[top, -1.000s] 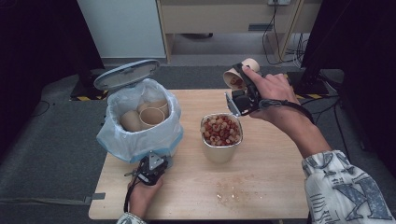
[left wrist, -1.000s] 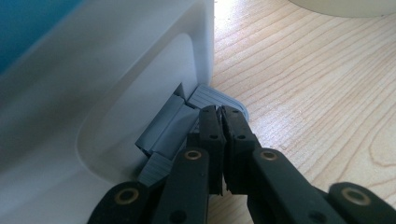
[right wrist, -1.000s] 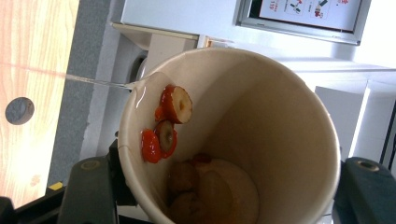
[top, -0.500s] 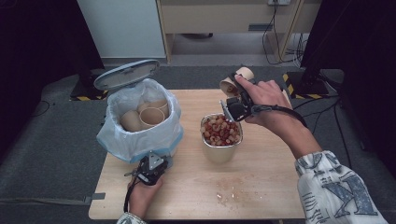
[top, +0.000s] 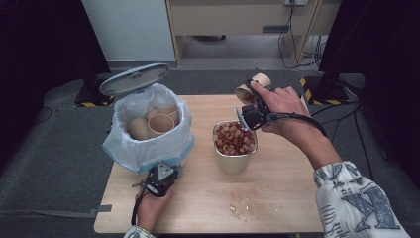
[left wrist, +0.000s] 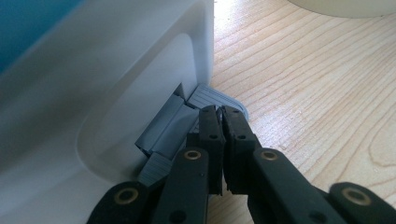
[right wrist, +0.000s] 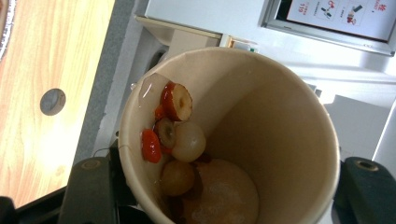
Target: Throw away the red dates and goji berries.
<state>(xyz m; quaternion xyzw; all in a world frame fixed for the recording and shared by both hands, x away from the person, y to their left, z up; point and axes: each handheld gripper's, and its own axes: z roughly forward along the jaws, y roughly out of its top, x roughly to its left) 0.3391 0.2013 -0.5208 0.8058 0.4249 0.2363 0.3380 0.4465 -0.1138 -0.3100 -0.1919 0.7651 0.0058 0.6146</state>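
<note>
My right gripper [top: 249,101] is shut on a tan paper cup [top: 253,85], held tilted above the far rim of a metal container [top: 233,162] full of red and pale fruit pieces [top: 234,139]. In the right gripper view the cup [right wrist: 280,121] sits between the jaws, with wet fruit pieces [right wrist: 180,135] sliding toward its lip. My left gripper [top: 161,179] rests at the foot of a white pedal bin [top: 148,148]. Its jaws are shut, with the tips [left wrist: 219,114] on the grey pedal [left wrist: 212,95]. The bin's lid [top: 133,78] stands open.
Used paper cups [top: 158,121] lie inside the bin's pale blue bag. Crumbs [top: 242,206] are scattered on the wooden table [top: 297,198] in front of the container. A cabinet and cables stand beyond the table's far edge.
My right hand has come down and to the left with the cup, closer over the container. The left gripper has stayed on the pedal.
</note>
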